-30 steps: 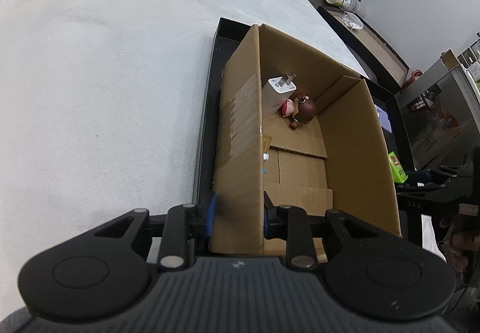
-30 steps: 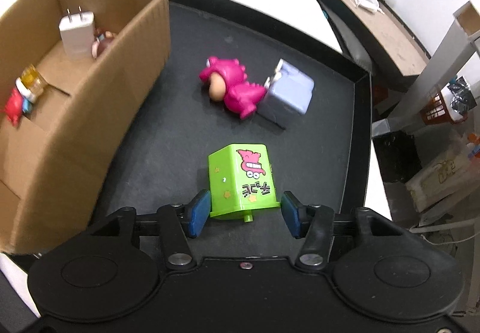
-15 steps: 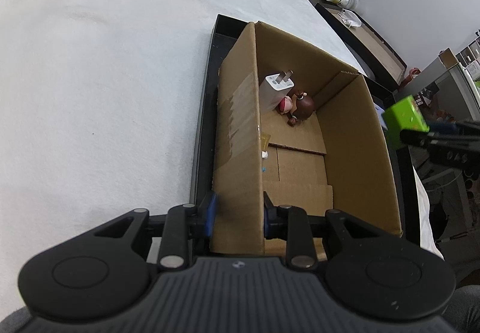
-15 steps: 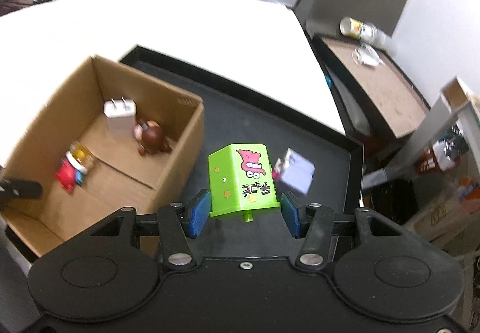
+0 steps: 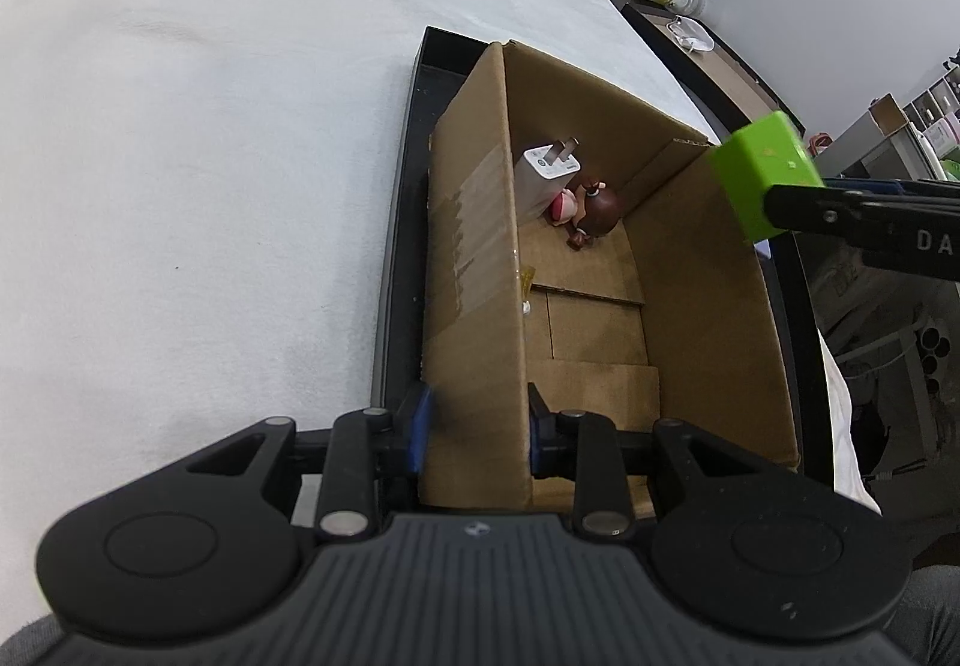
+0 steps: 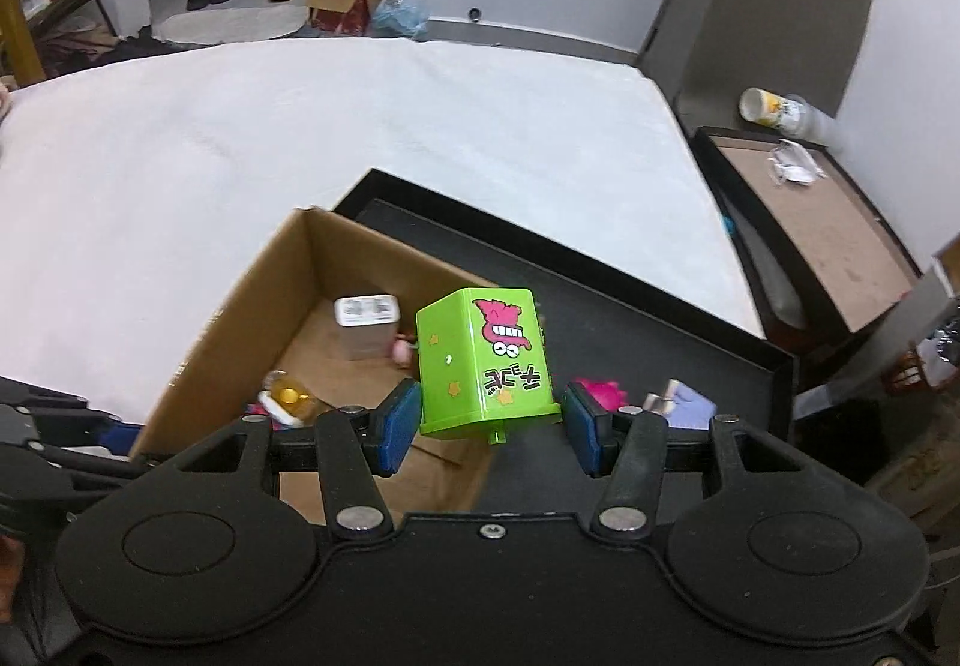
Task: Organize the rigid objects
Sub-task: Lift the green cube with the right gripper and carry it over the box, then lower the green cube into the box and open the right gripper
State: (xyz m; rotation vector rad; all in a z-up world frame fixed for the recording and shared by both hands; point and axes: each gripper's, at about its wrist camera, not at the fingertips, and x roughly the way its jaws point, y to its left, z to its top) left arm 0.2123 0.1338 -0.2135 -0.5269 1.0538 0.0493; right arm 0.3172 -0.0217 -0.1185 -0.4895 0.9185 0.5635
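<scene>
Green box (image 6: pixel 483 360): glossy smooth plastic, printed sticker. Carton (image 5: pixel 708 306): matt brown corrugated cardboard (clear tape strip on outer wall). Tray (image 6: pixel 648 318): matt black. Bed cover (image 5: pixel 210 156): white cloth, slightly nubby. Charger (image 5: pixel 543 174): smooth white plastic.

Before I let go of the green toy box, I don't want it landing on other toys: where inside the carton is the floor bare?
Inside the carton, the near floor by the left gripper is bare. The far corner is crowded: white charger and brown-haired figure. A small yellow toy lies along the left wall. The green toy box hangs over the right wall.
</scene>
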